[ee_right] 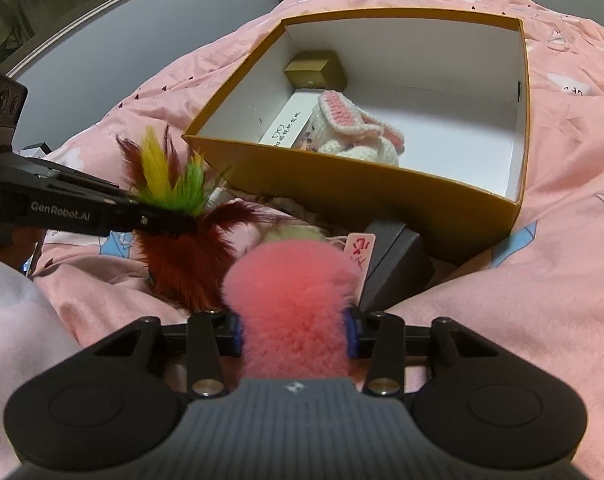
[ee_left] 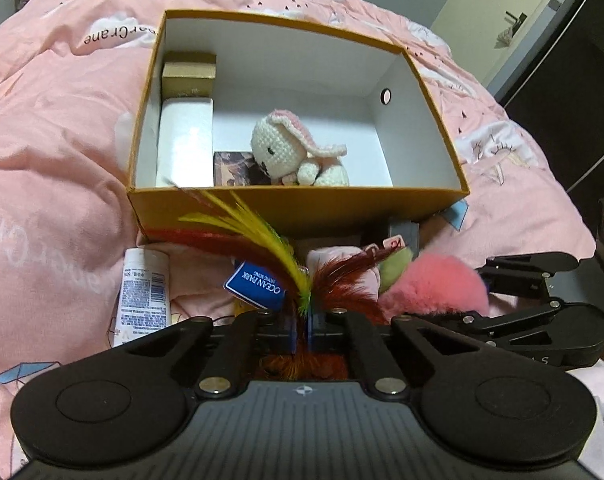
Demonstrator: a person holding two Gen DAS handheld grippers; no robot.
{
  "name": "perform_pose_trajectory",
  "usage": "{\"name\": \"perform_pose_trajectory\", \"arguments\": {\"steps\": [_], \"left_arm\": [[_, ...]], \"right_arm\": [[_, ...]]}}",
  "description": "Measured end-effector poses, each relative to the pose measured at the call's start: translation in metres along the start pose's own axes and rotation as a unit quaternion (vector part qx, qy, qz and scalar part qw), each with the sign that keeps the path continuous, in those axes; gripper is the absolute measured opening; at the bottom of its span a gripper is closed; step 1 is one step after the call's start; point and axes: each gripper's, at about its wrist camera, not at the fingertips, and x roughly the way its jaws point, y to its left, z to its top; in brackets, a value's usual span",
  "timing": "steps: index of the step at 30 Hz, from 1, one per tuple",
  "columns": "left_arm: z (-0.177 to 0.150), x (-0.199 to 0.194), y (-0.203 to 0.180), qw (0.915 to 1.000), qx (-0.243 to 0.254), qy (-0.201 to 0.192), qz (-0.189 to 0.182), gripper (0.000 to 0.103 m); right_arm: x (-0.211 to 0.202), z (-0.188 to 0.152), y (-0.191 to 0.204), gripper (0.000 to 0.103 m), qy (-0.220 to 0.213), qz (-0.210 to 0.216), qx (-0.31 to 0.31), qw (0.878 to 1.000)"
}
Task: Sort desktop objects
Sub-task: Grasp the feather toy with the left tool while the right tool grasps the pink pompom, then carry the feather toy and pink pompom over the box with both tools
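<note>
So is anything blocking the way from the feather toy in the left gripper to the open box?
Nothing visible does. The left gripper is shut on the feather toy, just in front of the open box. Only the near wall has to be cleared; the floor right of the crochet bunny is bare.

From my remote station, I saw a bed under a pink printed duvet (ee_left: 62, 152). On it sat an open mustard box (ee_left: 302, 208), with a white tube (ee_left: 144, 296), a dark case (ee_right: 398, 268) and fluffy toys lying before its near wall.
</note>
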Motion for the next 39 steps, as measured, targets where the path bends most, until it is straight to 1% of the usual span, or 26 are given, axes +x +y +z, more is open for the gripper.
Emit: {"name": "perform_pose_trajectory", "arguments": {"steps": [5,11,14,20,30,34,39], "left_arm": [[0.005,-0.015,0.005,0.9997,-0.014,-0.015,-0.012,0.004],[0.019,-0.039,0.004,0.9979,-0.017,-0.057,-0.026,0.004],[0.029,-0.051,0.004,0.9964,-0.017,-0.079,-0.027,0.004],[0.053,-0.066,0.008,0.9927,-0.018,-0.117,-0.024,0.004],[0.101,-0.077,0.006,0.986,0.008,-0.167,-0.003,0.004],[0.118,-0.072,0.009,0.9846,0.011,-0.175,-0.003,0.004],[0.138,-0.052,0.01,0.9847,0.013,-0.174,-0.01,0.004]], "right_arm": [[-0.009,0.003,-0.003,0.044,-0.011,0.012,0.007,1.0],[-0.027,0.014,-0.009,0.044,-0.033,0.04,0.032,0.998],[-0.033,0.02,-0.01,0.044,-0.043,0.044,0.033,0.998],[-0.043,0.034,-0.013,0.044,-0.062,0.04,0.031,0.997],[-0.062,0.084,-0.024,0.044,-0.114,0.007,-0.01,0.993],[-0.061,0.104,-0.027,0.044,-0.132,-0.002,-0.026,0.991],[-0.047,0.125,-0.039,0.044,-0.138,-0.006,-0.02,0.99]]}}
